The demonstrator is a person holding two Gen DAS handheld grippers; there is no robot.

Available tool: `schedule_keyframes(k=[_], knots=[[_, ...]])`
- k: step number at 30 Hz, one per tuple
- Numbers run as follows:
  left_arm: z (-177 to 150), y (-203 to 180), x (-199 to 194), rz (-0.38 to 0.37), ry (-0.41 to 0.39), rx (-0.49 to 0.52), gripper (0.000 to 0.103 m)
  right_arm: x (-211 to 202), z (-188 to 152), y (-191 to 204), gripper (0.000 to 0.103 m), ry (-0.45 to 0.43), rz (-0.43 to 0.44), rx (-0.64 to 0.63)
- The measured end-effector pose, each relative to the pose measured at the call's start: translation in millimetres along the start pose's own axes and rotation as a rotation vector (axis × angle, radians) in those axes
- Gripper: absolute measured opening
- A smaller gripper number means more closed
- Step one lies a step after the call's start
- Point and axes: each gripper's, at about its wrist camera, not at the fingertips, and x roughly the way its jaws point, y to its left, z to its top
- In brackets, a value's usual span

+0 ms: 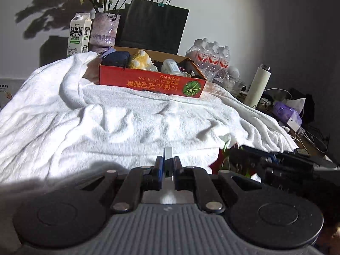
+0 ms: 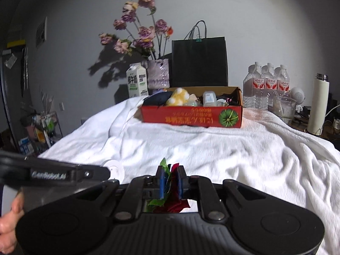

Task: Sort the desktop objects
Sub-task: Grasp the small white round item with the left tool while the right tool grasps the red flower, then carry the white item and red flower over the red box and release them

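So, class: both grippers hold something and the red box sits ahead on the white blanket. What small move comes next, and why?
Probably carry the right gripper, shut on the red-and-green flower, forward over the red box, since that already holds sorted items.

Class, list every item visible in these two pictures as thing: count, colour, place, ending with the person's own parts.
box: one, red, far on blanket, holding small items
blanket: one, white, covering surface
milk carton: one, white, behind blanket
vase of flowers: one, purple, beside carton
paper bag: one, black, behind box
water bottles: several, clear, right of box
flask: one, white, far right
left hand-held gripper: shut on white piece
right hand-held gripper: shut on red-green item
hand: one, lower left
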Motion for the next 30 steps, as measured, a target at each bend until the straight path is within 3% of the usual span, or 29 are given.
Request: schedule_keyframes(k=[8, 14, 17, 22, 26, 30], knots=[[-5, -5, -23, -0.013, -0.045, 0.007, 0.010, -22, -4, 13, 0.011, -0.039, -0.028, -0.035], [12, 1, -17, -0.056, -0.045, -0.016, 0.010, -20, 16, -5, 0.011, -0.062, -0.023, -0.019], [51, 4, -10, -0.087, -0.081, 0.015, 0.010, -9, 50, -24, 0.011, -0.095, 0.006, -0.011], [156, 8, 34, -0.094, -0.138, 0.065, 0.010, 36, 141, -67, 0.011, -0.165, 0.021, -0.037], [234, 12, 110, -0.069, -0.105, 0.040, 0.010, 113, 217, -109, 0.011, -0.141, 0.038, 0.019], [282, 27, 196, -0.062, -0.035, -0.025, 0.010, 213, 261, -134, 0.011, -0.047, 0.005, 0.051]])
